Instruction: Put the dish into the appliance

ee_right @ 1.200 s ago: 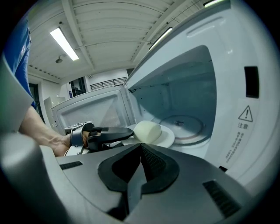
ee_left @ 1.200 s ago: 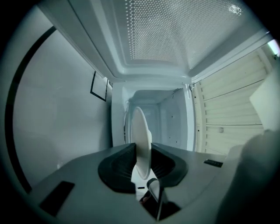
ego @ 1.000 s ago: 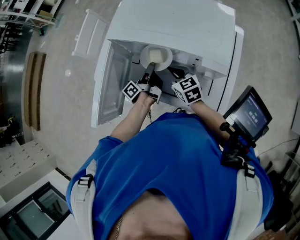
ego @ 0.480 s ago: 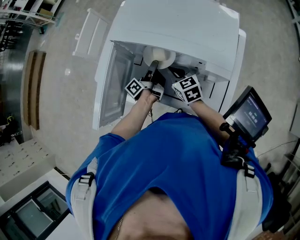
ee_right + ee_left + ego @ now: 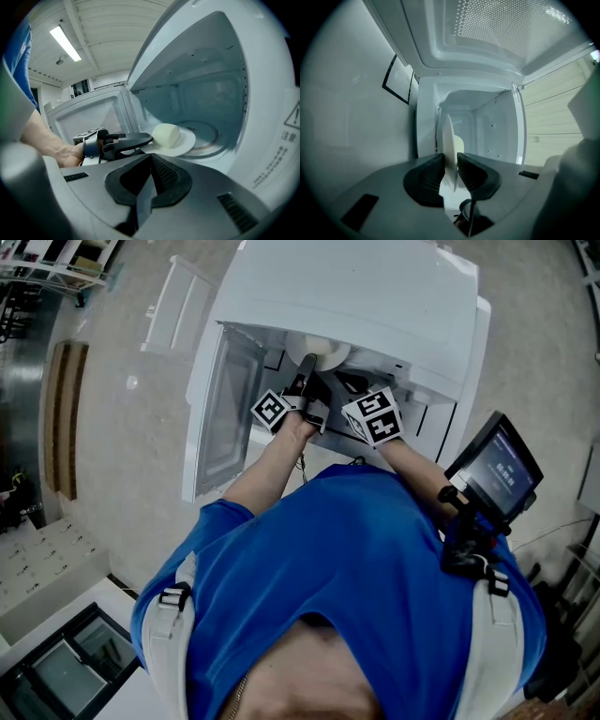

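Note:
A white plate (image 5: 183, 140) carries a pale bun (image 5: 167, 135). My left gripper (image 5: 140, 138) is shut on the plate's near rim and holds it level in the mouth of the white microwave (image 5: 375, 296), just above the glass turntable (image 5: 208, 136). Seen from the head, the plate (image 5: 328, 353) shows only partly under the microwave's top, beyond the left gripper (image 5: 307, 369). In the left gripper view the plate (image 5: 448, 136) stands edge-on between the closed jaws (image 5: 450, 165). My right gripper (image 5: 150, 161) hovers in front of the opening, shut and empty, also seen from above (image 5: 349, 383).
The microwave door (image 5: 220, 418) hangs open to the left of the cavity. A small screen on a black mount (image 5: 497, 470) stands at the right by the person's shoulder. A low bench (image 5: 67, 418) and shelving lie on the floor at far left.
The left gripper has pushed the plate with the bun farther into the microwave, so less of it shows from above. The right gripper has kept its place.

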